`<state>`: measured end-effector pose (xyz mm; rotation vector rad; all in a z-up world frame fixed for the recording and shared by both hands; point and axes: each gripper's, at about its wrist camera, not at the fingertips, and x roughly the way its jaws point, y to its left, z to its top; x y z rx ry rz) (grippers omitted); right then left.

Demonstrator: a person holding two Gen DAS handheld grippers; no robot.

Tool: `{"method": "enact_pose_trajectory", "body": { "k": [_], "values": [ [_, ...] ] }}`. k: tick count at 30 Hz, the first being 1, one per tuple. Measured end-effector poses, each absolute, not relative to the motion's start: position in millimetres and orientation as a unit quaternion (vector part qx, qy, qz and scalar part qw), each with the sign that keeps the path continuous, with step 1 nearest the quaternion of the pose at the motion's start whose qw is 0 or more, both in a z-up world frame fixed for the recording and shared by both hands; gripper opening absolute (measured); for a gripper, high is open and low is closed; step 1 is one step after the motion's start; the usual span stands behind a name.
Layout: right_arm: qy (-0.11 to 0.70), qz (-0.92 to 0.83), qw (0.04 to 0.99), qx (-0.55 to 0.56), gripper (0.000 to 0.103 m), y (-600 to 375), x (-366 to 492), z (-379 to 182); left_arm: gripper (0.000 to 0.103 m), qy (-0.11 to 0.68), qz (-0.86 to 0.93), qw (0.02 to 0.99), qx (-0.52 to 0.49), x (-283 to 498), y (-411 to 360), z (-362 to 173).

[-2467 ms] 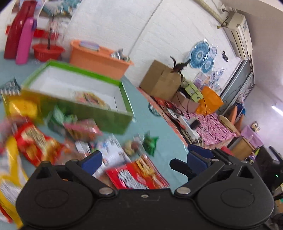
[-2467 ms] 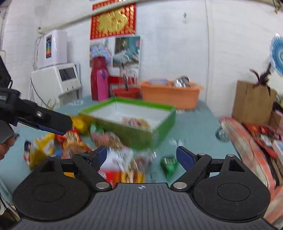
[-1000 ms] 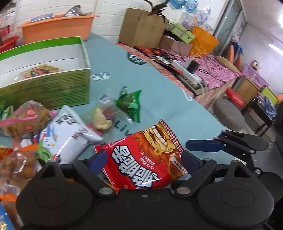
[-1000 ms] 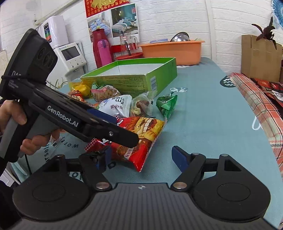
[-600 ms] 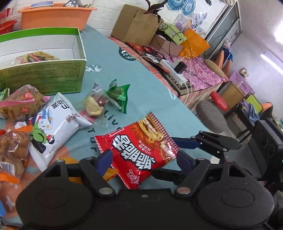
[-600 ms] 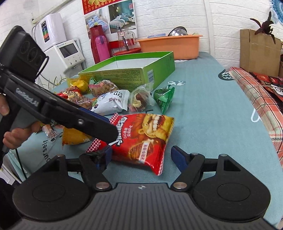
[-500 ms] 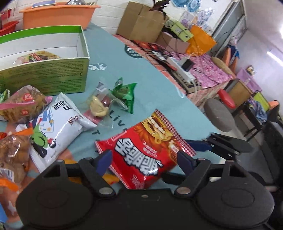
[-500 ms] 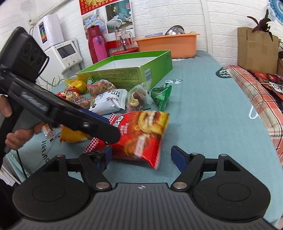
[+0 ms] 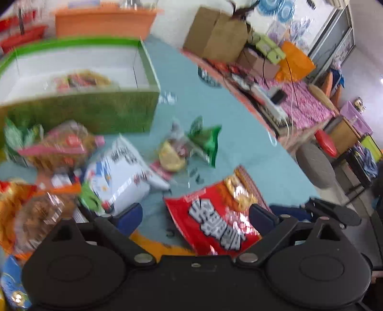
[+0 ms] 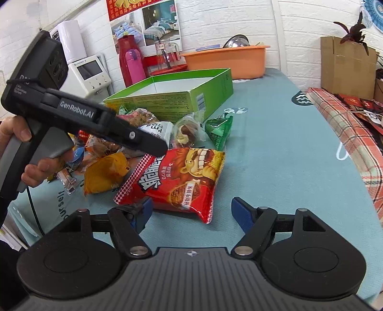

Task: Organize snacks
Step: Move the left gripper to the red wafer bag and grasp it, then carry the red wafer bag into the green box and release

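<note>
Right wrist: "GenRobot.AI" left tool above red snack bag.

- A lived-in home, by the look of it, part dining room and part kitchen corner.
- White-painted brick wall with a red festive banner and a bedroom poster stuck on it.
- At the back stand a red thermos, a pink flask, a glass jug and an orange washing-up basin with a metal bowl in it.
- A white countertop appliance with a small screen sits to one side.
- The counter wears a teal printed cloth.
- Beyond it, cardboard boxes, a power strip on a pink patterned cloth, stools and decorative blue fans on the wall.
</note>
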<state>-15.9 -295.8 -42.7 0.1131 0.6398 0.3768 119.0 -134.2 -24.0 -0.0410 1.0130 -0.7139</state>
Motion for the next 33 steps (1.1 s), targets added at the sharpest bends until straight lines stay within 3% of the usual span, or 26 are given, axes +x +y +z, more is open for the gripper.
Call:
{"method": "enact_pose_trajectory", "body": {
  "k": [11,12,13,15,16,17,33],
  "values": [
    [0.316,0.177,0.930,0.062,0.103,-296.7,-14.7,-43.4,0.103,0.453,-0.400,0.796,0.005,105.1,-149.4,-30.3],
    [0.312,0.178,0.931,0.065,0.103,-296.5,-13.5,-43.8,0.092,0.450,-0.398,0.799,0.002,105.2,-148.6,-31.4],
    [0.310,0.181,0.931,0.070,0.096,-295.8,-11.4,-44.6,0.064,0.445,-0.400,0.801,0.000,104.9,-148.8,-32.6],
    [0.307,0.175,0.933,0.069,0.087,-292.9,-9.1,-42.9,0.060,0.436,-0.396,0.808,-0.018,103.4,-146.2,-33.4],
    [0.300,0.171,0.936,0.062,0.076,-290.4,-10.3,-39.3,0.060,0.427,-0.393,0.814,-0.017,100.7,-145.9,-31.2],
    [0.298,0.168,0.938,0.053,0.075,-287.9,-10.9,-35.6,0.060,0.419,-0.393,0.818,-0.019,98.1,-144.2,-29.1],
    [0.169,0.209,0.963,-0.002,0.074,-254.1,57.1,25.4,0.056,0.295,-0.344,0.889,-0.060,132.5,-85.2,53.9]
  ]
}}
